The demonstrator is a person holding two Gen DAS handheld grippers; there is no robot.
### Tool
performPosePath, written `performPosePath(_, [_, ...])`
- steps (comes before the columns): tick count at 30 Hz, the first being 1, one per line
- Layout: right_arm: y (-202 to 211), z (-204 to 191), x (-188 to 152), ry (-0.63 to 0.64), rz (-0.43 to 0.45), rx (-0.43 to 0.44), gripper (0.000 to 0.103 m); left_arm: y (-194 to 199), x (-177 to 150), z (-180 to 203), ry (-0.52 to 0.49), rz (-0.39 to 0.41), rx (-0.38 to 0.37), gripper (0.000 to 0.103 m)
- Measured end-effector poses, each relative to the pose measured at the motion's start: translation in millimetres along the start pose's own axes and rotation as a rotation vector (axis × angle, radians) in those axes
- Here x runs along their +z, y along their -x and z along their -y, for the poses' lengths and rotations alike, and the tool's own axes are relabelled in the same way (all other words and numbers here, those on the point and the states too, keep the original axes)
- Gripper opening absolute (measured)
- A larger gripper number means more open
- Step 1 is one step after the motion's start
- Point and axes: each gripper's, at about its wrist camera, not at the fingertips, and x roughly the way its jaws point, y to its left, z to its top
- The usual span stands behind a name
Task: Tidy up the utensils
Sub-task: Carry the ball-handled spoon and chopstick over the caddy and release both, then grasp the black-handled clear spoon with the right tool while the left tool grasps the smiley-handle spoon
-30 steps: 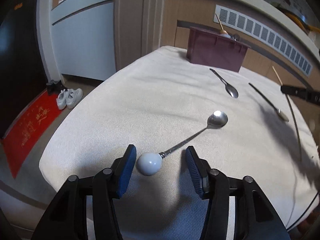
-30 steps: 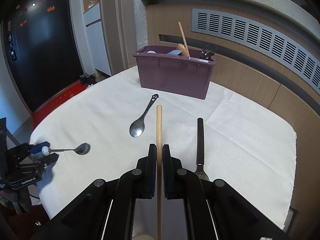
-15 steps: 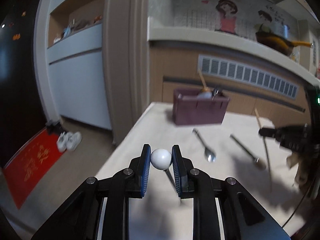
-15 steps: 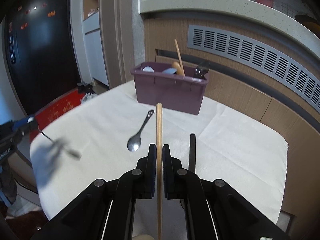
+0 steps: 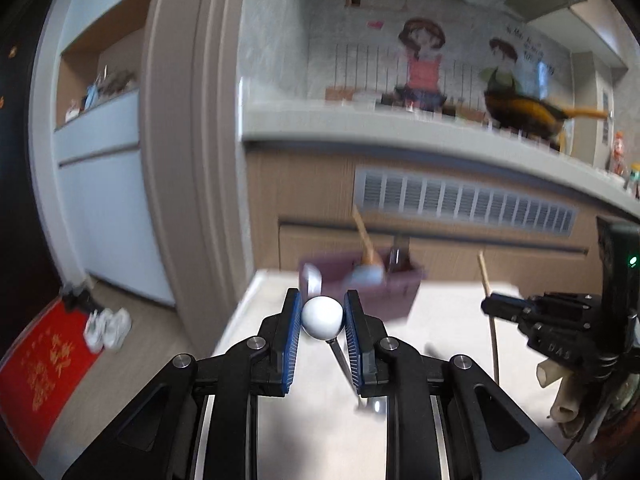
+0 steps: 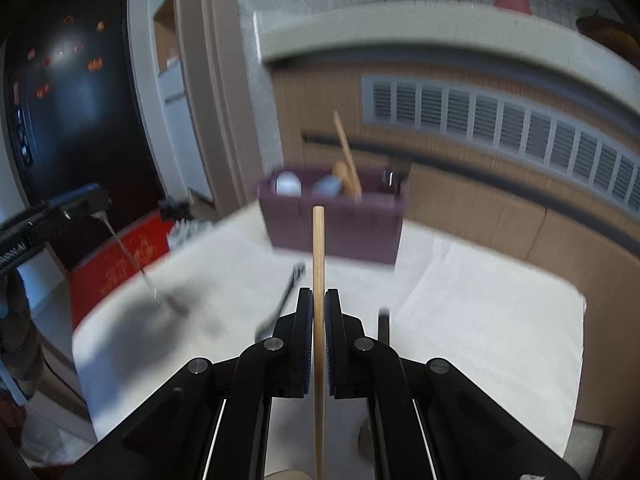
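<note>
Two grippers each carry a utensil above the white cloth-covered table [image 6: 480,320]. The left gripper [image 5: 322,316] is clamped on the white ball end of a metal spoon [image 5: 322,317]; its blue pads press both sides of the ball, and the thin shaft hangs down and away beneath the jaws, its bowl a blurred glint lower down. A second ago the jaws stood wide apart around that ball while the spoon lay flat on the cloth; they closed on it within that second, and the spoon now hangs clear of the table, as the right wrist view confirms, where it dangles from the left gripper above its own shadow. The left view has tilted up too: earlier it looked down on the cloth, now it takes in the counter and the cartoon wall art.

The right gripper [image 6: 319,320] is shut tight on a long wooden stick [image 6: 318,264], gripped as before, with the stick running straight ahead between the pads toward the purple bin [image 6: 336,220]. The bin stands at the far edge of the table, already holding a wooden spoon, a white ball-ended piece and other utensils. It appears closer and lower in the view than a second ago. A dark spoon [image 6: 286,300] and a black-handled utensil [image 6: 383,322] lie on the cloth, partly hidden behind the right gripper's fingers.
</note>
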Motion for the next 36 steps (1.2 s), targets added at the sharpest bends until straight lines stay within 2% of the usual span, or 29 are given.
performPosePath(4, [22,1,76,0.029,0.181,-0.039,0.005,-17,62,-3,-0.002,0.062,-0.026,0.022])
performPosePath(7, [22,4,121,0.035,0.294,-0.048,0.005,-40,97,-6,-0.020,0.102,-0.023,0.022])
performPosePath(9, [10,6,140,0.035,0.337,-0.043,0.005,-62,110,-13,-0.013,0.100,-0.035,0.022])
performPosePath(12, [-22,12,153,0.033,0.349,-0.056,0.005,-99,114,-22,0.018,0.062,-0.050,0.022])
performPosePath(21, [-112,40,143,0.003,0.298,-0.087,0.005,-197,78,-31,0.066,-0.065,-0.077,0.022])
performPosePath(25, [-136,46,126,0.011,0.276,-0.118,0.005,-218,57,-27,0.065,-0.098,-0.085,0.022])
performPosePath(27, [-148,49,116,0.023,0.235,-0.112,0.005,-229,49,-26,0.082,-0.131,-0.115,0.023])
performPosePath(29, [-161,55,104,0.020,0.117,-0.055,0.007,-239,39,-26,0.111,-0.181,-0.177,0.027])
performPosePath(31, [-167,58,93,0.016,0.021,-0.025,0.007,-242,32,-24,0.111,-0.211,-0.168,0.050])
performPosePath(36, [-133,59,72,0.026,0.014,-0.067,0.008,-210,29,-18,0.113,-0.174,-0.110,0.053])
